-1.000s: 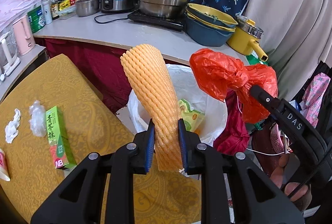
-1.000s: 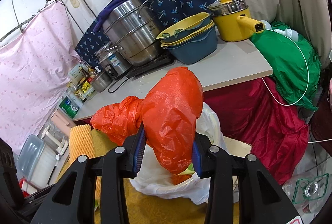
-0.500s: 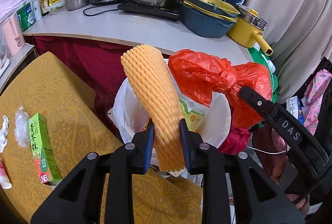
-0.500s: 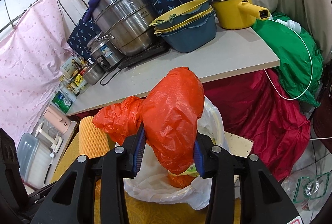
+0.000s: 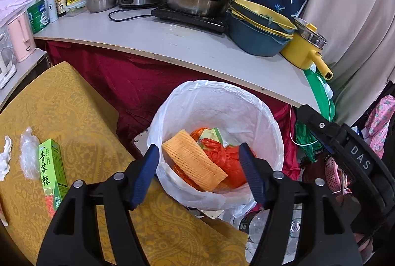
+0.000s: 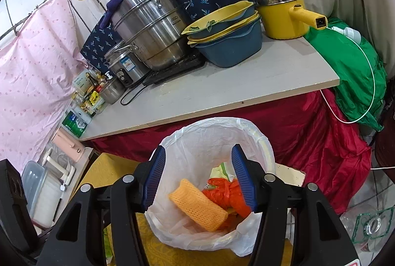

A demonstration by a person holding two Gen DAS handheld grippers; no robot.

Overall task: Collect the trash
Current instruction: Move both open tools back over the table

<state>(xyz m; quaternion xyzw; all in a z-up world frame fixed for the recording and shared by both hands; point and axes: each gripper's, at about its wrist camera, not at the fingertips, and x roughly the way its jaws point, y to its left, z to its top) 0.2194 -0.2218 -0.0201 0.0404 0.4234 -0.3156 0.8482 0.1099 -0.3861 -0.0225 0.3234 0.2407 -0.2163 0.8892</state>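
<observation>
A bin lined with a white bag (image 5: 217, 98) (image 6: 197, 137) stands past the yellow table's edge. Inside it lie an orange foam net (image 5: 195, 162) (image 6: 197, 206) and a crumpled red plastic bag (image 5: 227, 160) (image 6: 229, 194), on top of a green wrapper. My left gripper (image 5: 198, 169) hangs over the bin, its jaws opening with nothing held between them. My right gripper (image 6: 198, 174) is also above the bin, jaws opening and empty; its black body (image 5: 345, 155) shows at the right of the left wrist view.
On the yellow tablecloth (image 5: 74, 123) lie a green box (image 5: 51, 167), a clear wrapper (image 5: 28, 155) and a white tissue (image 5: 5, 157). Behind the bin runs a counter (image 5: 197, 44) with steel pots, stacked basins and a yellow pot (image 6: 284, 14). Red cloth hangs below it.
Both grippers opened. The foam net dropped from the left one and the red bag from the right one, and both now lie in the bin. Both hands edged closer to the bin.
</observation>
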